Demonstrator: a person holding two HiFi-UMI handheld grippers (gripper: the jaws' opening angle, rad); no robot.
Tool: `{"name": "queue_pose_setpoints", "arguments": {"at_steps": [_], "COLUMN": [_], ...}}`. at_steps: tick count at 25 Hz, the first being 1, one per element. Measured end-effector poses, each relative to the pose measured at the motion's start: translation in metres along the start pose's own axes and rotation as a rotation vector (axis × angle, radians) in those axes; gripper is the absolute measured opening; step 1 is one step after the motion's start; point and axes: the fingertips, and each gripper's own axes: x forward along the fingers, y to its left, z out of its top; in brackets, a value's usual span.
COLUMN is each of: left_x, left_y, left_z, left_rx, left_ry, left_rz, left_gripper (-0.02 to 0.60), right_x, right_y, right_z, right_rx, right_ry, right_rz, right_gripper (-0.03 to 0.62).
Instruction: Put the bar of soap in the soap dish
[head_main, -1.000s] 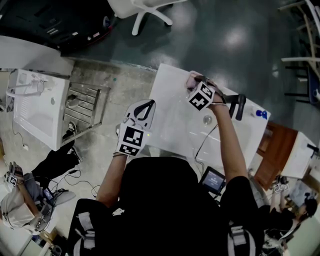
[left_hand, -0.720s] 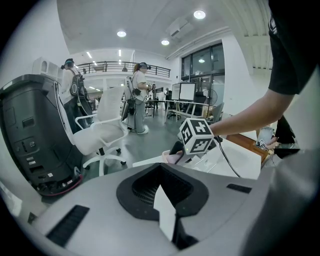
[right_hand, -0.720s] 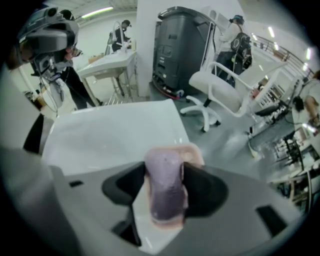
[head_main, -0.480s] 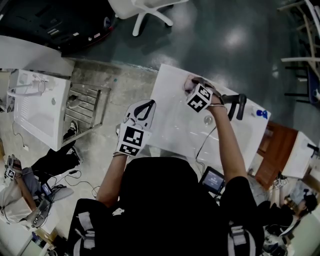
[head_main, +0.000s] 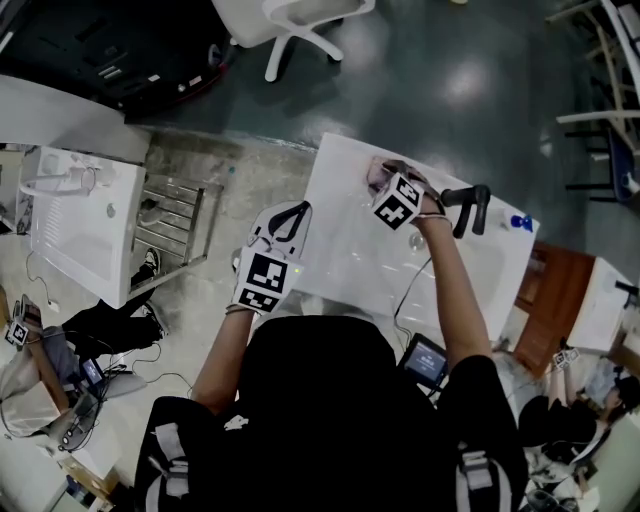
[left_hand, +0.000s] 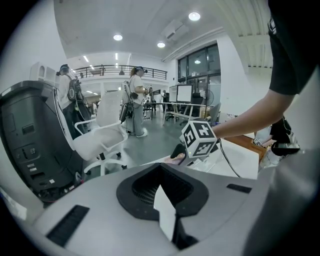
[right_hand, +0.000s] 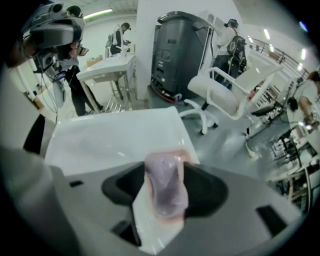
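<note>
A mauve bar of soap (right_hand: 166, 186) stands on edge between the jaws of my right gripper (right_hand: 165, 172), which is shut on it. A pale pink rim shows round the bar; I cannot tell whether that is the soap dish. In the head view the right gripper (head_main: 385, 175) is over the far edge of the white basin top (head_main: 345, 255), with a pink patch at its tips. My left gripper (head_main: 283, 218) hangs off the basin's left edge, jaws together and holding nothing; in its own view the left gripper (left_hand: 165, 212) looks towards the right gripper's marker cube (left_hand: 200, 141).
A black tap (head_main: 470, 207) stands at the basin's right end, with a drain hole (head_main: 416, 240) beside my right wrist and a small blue object (head_main: 518, 224) further right. A white office chair (head_main: 300, 18) is beyond the basin. Another white basin (head_main: 75, 215) stands at left.
My right gripper with the soap has shifted slightly left and lower at the basin's far edge. The left gripper has stayed where it was.
</note>
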Motion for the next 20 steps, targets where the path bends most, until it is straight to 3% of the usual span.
{"name": "queue_pose_setpoints", "arguments": {"at_steps": [20], "left_x": [-0.026], "left_y": [-0.019], "left_z": [0.033], "left_rx": [0.112], "left_ry": [-0.104], "left_rz": [-0.062], "left_gripper": [0.023], "right_x": [-0.108], "right_y": [0.013], "right_z": [0.003], "right_rx": [0.296], "right_ry": [-0.221], "right_rz": [-0.163], "right_gripper": [0.242]}}
